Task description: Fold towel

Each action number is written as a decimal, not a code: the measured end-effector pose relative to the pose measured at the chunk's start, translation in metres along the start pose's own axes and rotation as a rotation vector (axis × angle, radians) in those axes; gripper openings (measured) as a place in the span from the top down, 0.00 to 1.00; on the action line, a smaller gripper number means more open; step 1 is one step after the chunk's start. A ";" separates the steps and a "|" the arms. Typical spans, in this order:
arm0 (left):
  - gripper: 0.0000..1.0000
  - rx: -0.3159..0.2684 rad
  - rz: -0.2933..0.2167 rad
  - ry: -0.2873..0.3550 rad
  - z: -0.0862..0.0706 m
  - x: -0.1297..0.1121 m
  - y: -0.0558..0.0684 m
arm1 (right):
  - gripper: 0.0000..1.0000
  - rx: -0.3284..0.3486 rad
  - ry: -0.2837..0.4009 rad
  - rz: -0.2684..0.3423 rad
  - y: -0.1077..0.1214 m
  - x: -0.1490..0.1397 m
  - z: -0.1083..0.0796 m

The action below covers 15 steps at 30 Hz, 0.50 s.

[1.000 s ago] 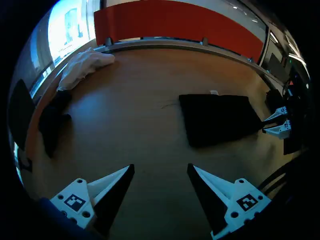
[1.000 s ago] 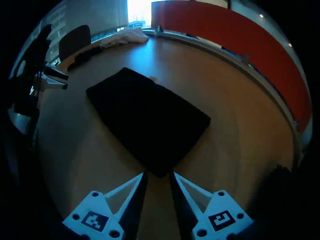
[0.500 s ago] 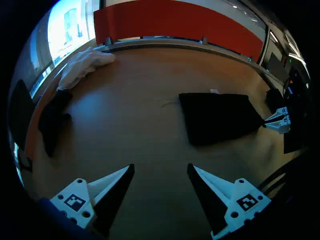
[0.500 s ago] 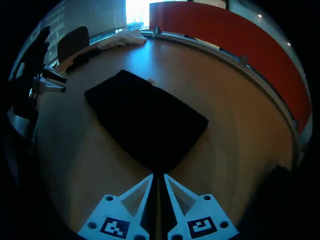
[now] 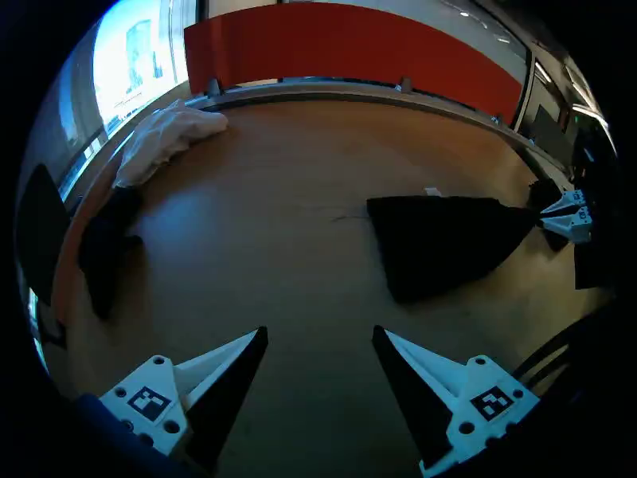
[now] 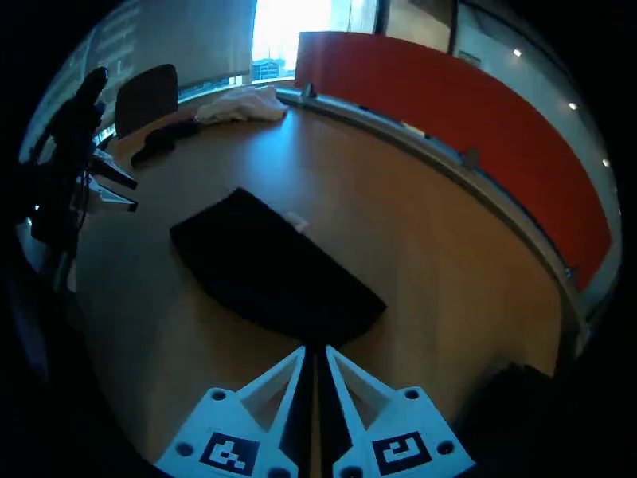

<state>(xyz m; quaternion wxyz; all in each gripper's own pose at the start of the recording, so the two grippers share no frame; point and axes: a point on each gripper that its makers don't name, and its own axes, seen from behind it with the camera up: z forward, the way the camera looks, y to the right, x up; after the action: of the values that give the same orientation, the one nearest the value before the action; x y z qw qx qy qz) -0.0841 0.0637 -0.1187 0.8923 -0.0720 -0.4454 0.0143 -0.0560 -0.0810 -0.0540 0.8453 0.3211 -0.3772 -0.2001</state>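
Observation:
A black towel [image 5: 446, 239] lies on the wooden table, its right corner pulled up into a peak. My right gripper [image 6: 316, 354] is shut on that near corner of the black towel [image 6: 271, 275] and holds it above the table; the same gripper appears far off as the right gripper [image 5: 549, 217] in the left gripper view. My left gripper [image 5: 318, 334] hangs open over bare wood, well short of the towel, with nothing between its fingers. It also shows as the left gripper [image 6: 127, 195] at the left edge of the right gripper view, held by a hand.
A white cloth [image 5: 163, 135] and a dark garment [image 5: 103, 239] lie near the table's far left edge. A red partition [image 5: 350, 44] runs behind the curved table rim [image 5: 358, 89]. A dark chair [image 6: 147, 92] stands by the window.
The right gripper has gone from partly open to shut on the towel's corner and lifted it, dragging that end up and back. The left gripper has not moved.

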 end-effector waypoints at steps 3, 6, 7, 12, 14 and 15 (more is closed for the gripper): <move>0.02 -0.002 -0.003 0.001 0.000 0.001 0.001 | 0.93 -0.016 0.024 -0.026 0.006 0.016 -0.011; 0.02 -0.006 -0.003 0.002 0.000 0.001 0.003 | 0.93 -0.027 0.047 -0.054 0.009 0.030 -0.023; 0.02 -0.007 -0.001 0.003 0.000 0.001 0.004 | 0.93 -0.030 0.052 -0.063 0.010 0.034 -0.026; 0.02 -0.010 0.007 0.004 -0.002 0.002 0.007 | 0.93 -0.044 0.072 -0.102 0.014 0.050 -0.041; 0.02 -0.012 0.008 0.005 -0.002 0.002 0.009 | 0.92 -0.047 0.075 -0.112 0.015 0.053 -0.046; 0.02 -0.013 0.008 0.005 -0.003 0.002 0.009 | 0.92 -0.049 0.076 -0.117 0.015 0.054 -0.047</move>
<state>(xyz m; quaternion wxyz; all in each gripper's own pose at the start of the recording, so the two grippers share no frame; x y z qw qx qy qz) -0.0804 0.0724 -0.1198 0.8930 -0.0795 -0.4428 0.0150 0.0162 -0.0828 -0.0400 0.8535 0.3293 -0.3203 -0.2460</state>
